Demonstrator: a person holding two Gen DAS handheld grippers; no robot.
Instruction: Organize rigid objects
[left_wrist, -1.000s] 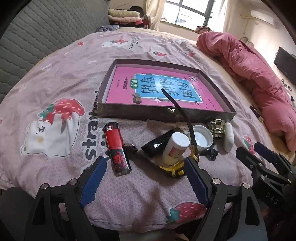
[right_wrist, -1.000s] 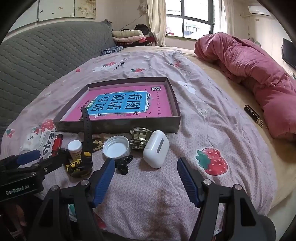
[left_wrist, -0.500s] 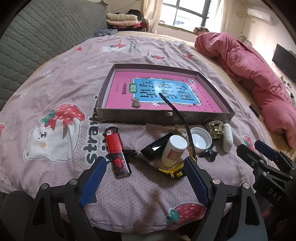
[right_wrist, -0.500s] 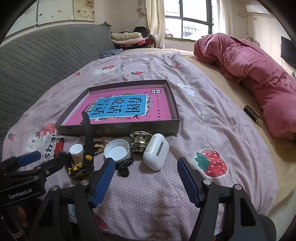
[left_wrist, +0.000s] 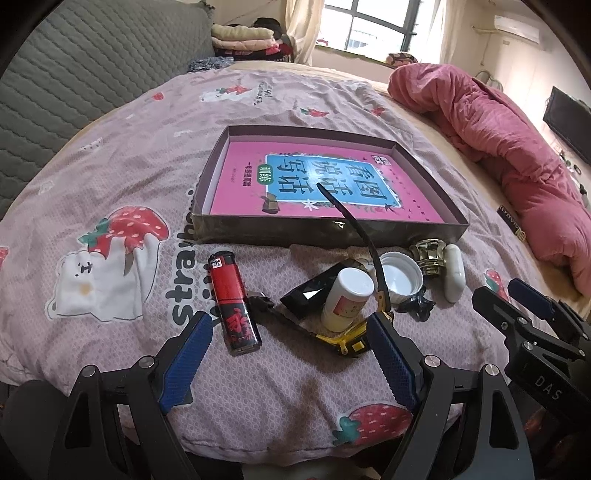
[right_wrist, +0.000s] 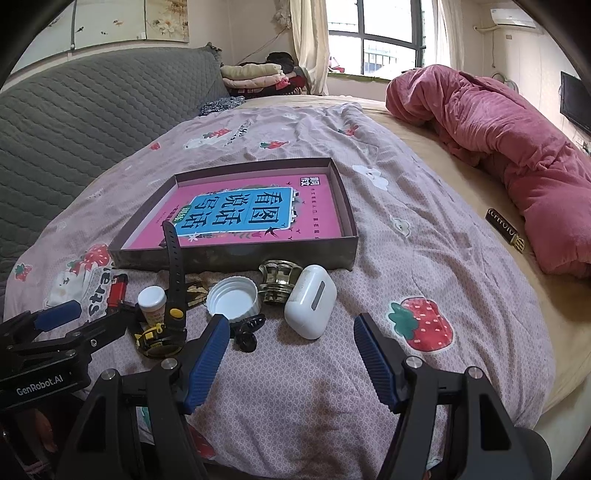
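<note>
A shallow dark box (left_wrist: 424, 232) (right_wrist: 236, 258) with a pink book in it lies on the bed. In front of it lie a red lighter (left_wrist: 232, 301) (right_wrist: 117, 290), a small white bottle (left_wrist: 347, 293) (right_wrist: 150, 301), a black-and-yellow watch (left_wrist: 354, 338) (right_wrist: 173, 317), a white cap (left_wrist: 400, 275) (right_wrist: 232, 300), a brass knob (left_wrist: 428, 256) (right_wrist: 277, 282), a white earbud case (left_wrist: 453, 271) (right_wrist: 311, 301) and a black clip (right_wrist: 246, 330). My left gripper (left_wrist: 288, 334) is open and empty, just short of the lighter and bottle. My right gripper (right_wrist: 290, 338) is open and empty, short of the case.
A strawberry-print quilt (right_wrist: 424, 258) covers the bed. A rolled pink blanket (right_wrist: 498, 140) lies at the right with a dark slim object (right_wrist: 505, 229) beside it. A grey quilted headboard (left_wrist: 74, 74) stands at the left. Folded clothes (right_wrist: 255, 74) sit by the window.
Both grippers have pulled back and tilted up slightly, so the box and objects sit lower in view. Nothing on the bed has moved.
</note>
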